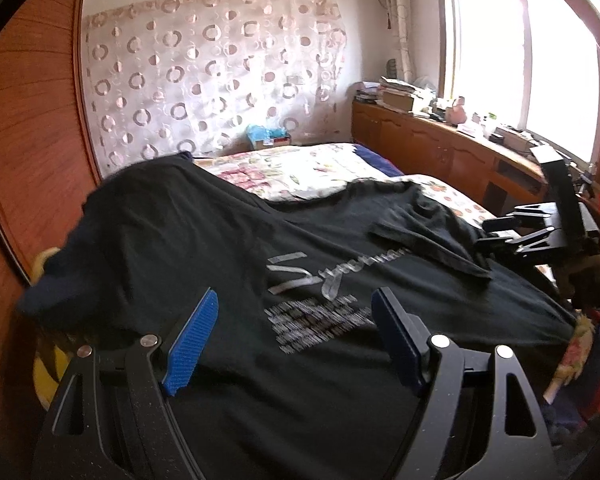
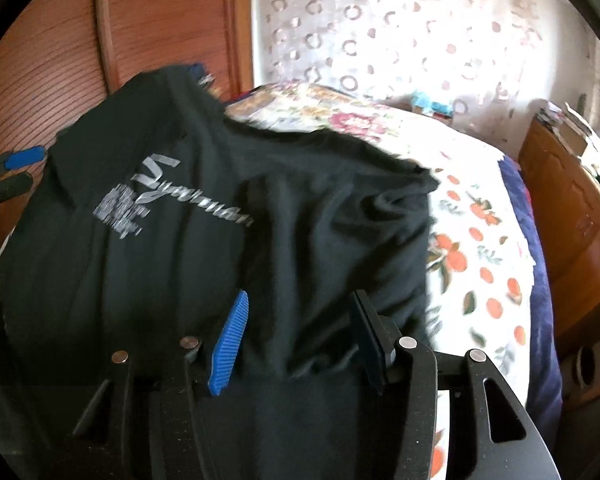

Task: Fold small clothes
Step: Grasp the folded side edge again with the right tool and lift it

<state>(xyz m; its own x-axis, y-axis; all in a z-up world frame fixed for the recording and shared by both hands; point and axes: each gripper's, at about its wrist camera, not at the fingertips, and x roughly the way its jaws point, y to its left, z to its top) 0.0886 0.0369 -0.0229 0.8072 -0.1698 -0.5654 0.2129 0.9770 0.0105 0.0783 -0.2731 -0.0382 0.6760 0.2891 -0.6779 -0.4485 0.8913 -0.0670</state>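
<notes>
A black T-shirt [image 1: 228, 248] with a silver print lies spread on the bed; it also shows in the right wrist view [image 2: 204, 240]. Its right sleeve [image 1: 432, 232] is folded inward over the body. My left gripper [image 1: 296, 312] is open, hovering over the shirt's near part by the print, with nothing between its blue pads. My right gripper [image 2: 300, 320] is open over the folded-in sleeve side. It shows in the left wrist view [image 1: 500, 232] at the shirt's right edge. The left gripper shows in the right wrist view [image 2: 18, 170] at the far left.
The bed has a floral sheet [image 1: 300, 168] with an orange-fruit pattern [image 2: 476, 240]. A wooden wardrobe [image 1: 24, 140] stands close on the left. A cluttered wooden cabinet [image 1: 440, 140] runs under the window on the right. A patterned curtain [image 1: 204, 80] hangs behind the bed.
</notes>
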